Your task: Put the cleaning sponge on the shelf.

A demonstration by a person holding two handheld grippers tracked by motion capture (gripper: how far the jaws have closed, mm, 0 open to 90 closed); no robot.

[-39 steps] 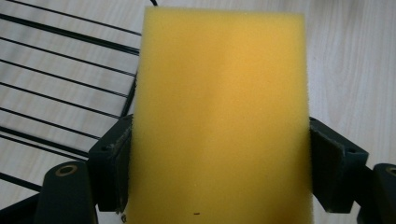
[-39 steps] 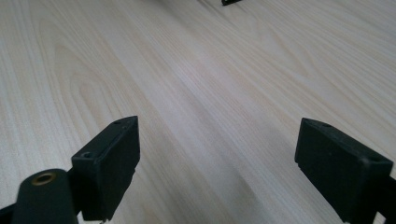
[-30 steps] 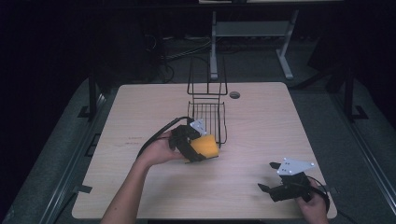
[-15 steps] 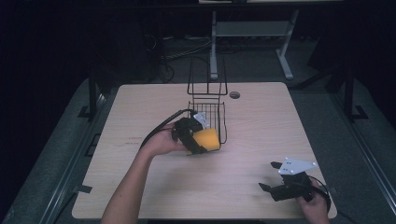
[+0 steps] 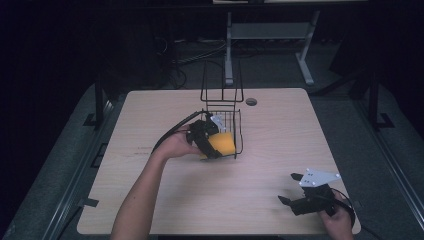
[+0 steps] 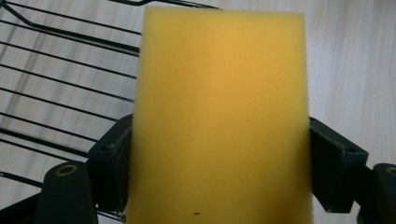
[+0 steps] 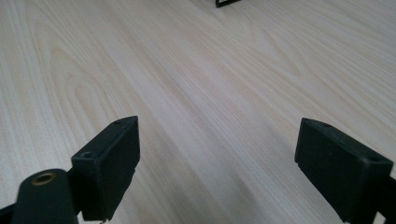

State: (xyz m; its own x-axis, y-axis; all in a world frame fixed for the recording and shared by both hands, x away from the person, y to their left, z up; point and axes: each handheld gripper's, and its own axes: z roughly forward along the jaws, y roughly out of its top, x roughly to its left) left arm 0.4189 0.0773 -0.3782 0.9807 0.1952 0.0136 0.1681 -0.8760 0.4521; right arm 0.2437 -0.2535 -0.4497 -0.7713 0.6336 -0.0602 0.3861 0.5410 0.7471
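A yellow sponge [image 5: 223, 143] is clamped between the jaws of my left gripper [image 5: 212, 142], which is shut on it at the near side of a black wire basket [image 5: 239, 118] in the middle of the table. In the left gripper view the sponge [image 6: 219, 116] stands upright between the two black fingers [image 6: 109, 163], with the basket's wires [image 6: 60, 79] to its left. My right gripper [image 5: 292, 189] rests low over the table near the front right corner, jaws wide apart. The right gripper view shows its fingers [image 7: 109, 163] with bare wood between them.
The light wooden table [image 5: 280, 135] has a round cable hole [image 5: 251, 101] at the back. The basket's tall wire handle [image 5: 222, 80] rises behind it. A metal stand [image 5: 270, 35] and cables lie on the dark floor beyond the table.
My left gripper has carried the sponge away from me and to the right, up to the basket's near side. The right gripper has stayed in place.
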